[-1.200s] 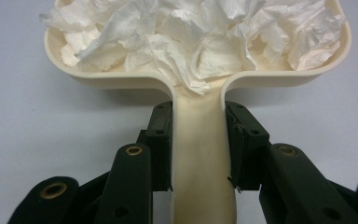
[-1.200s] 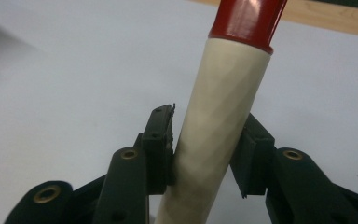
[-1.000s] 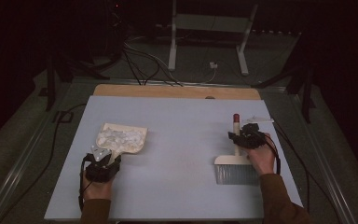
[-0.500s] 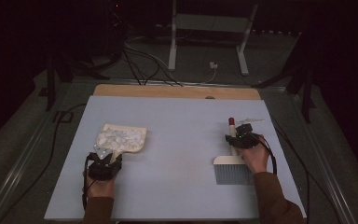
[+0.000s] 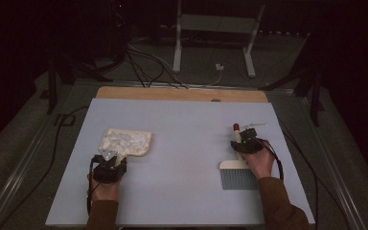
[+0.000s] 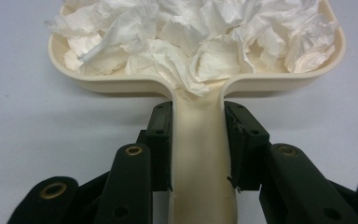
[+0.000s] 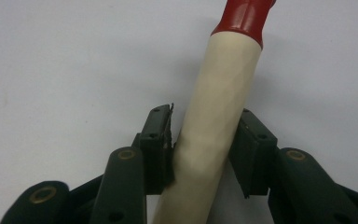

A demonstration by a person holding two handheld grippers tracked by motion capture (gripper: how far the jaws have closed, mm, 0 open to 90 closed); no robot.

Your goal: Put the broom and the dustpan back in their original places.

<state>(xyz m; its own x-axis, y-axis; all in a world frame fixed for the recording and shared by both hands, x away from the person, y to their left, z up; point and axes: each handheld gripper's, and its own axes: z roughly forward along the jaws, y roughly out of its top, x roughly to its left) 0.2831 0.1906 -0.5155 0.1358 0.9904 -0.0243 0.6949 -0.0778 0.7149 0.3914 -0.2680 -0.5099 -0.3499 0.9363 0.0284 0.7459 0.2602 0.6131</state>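
Note:
A cream dustpan (image 5: 127, 142) heaped with crumpled white paper (image 6: 191, 37) rests on the left of the pale blue table (image 5: 187, 143). My left gripper (image 6: 198, 116) is shut on the pan's handle (image 6: 200, 168), both pads pressed to its sides; from above, the left gripper (image 5: 111, 163) sits just behind the pan. On the right lies a hand brush (image 5: 239, 177) with grey bristles, a cream handle (image 7: 219, 93) and a red end cap (image 7: 244, 14). My right gripper (image 7: 207, 126) is shut on that handle and, from above, the right gripper (image 5: 244, 140) sits low over the table.
A wooden strip (image 5: 182, 93) runs along the table's far edge. Beyond it, cables (image 5: 139, 57) and the legs of a metal stand (image 5: 177, 52) lie on the dark floor. The person's forearms come in at the near edge.
My right gripper has sunk and shifted slightly left with the brush handle in it. The left gripper and the dustpan have stayed still.

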